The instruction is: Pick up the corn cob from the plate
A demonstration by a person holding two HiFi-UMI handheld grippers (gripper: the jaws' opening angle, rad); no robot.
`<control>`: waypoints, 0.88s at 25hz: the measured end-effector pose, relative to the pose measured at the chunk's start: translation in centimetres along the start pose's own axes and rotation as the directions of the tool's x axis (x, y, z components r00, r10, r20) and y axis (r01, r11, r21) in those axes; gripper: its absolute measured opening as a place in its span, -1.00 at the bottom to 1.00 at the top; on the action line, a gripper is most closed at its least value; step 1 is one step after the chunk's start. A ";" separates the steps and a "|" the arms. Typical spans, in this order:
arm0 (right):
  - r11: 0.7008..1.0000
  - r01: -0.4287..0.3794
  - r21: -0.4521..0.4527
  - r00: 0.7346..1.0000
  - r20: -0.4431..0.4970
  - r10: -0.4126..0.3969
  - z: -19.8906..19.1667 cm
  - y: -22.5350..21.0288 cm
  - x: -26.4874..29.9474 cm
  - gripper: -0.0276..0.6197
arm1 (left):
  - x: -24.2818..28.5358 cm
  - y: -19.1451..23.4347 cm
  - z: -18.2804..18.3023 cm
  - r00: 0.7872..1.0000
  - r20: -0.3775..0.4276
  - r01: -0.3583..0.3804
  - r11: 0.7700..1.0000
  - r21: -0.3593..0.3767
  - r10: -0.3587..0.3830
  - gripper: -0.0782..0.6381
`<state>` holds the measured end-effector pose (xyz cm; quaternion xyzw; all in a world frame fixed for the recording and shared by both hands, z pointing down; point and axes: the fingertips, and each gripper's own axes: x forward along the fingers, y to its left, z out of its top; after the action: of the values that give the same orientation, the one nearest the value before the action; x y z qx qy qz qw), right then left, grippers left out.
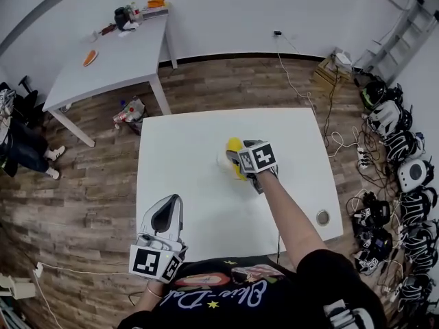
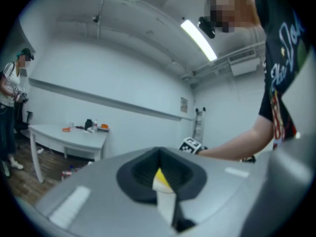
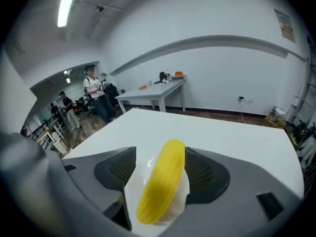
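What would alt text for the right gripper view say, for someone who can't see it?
A yellow corn cob lies on a small white plate between the two grey halves of the open right claw, on a white table. Behind are a second table by the wall and people standing at far left.

Illumination is bright and even, supplied by ceiling light strips. Shadows on the tabletop are soft. Both gripper views show fisheye distortion, dark corners and blurred foreground.
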<state>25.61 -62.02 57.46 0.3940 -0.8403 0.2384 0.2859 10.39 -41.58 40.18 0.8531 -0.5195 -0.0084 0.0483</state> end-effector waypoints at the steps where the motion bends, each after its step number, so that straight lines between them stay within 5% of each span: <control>1: 1.000 0.018 -0.002 0.999 -0.032 -0.018 -0.2 -0.3 0.9 -0.05 | 0.0 0.5 0.0 1.000 -0.001 -0.006 1.000 -0.004 0.006 -0.79; 11: 0.988 0.154 -0.031 0.947 -0.282 -0.156 -4.5 -2.0 5.3 -0.03 | -0.4 3.5 -0.6 0.999 -0.005 -0.045 0.998 -0.055 0.044 -0.79; 22: 0.991 0.129 -0.024 0.975 -0.181 -0.132 -4.4 -1.8 4.1 -0.07 | -1.5 4.4 -0.9 0.998 -0.023 -0.064 0.996 -0.057 0.063 -0.79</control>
<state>26.16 -62.49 63.73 0.4232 -0.7844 0.2492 0.3788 5.92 -42.19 41.46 0.8343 -0.5455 -0.0131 0.0786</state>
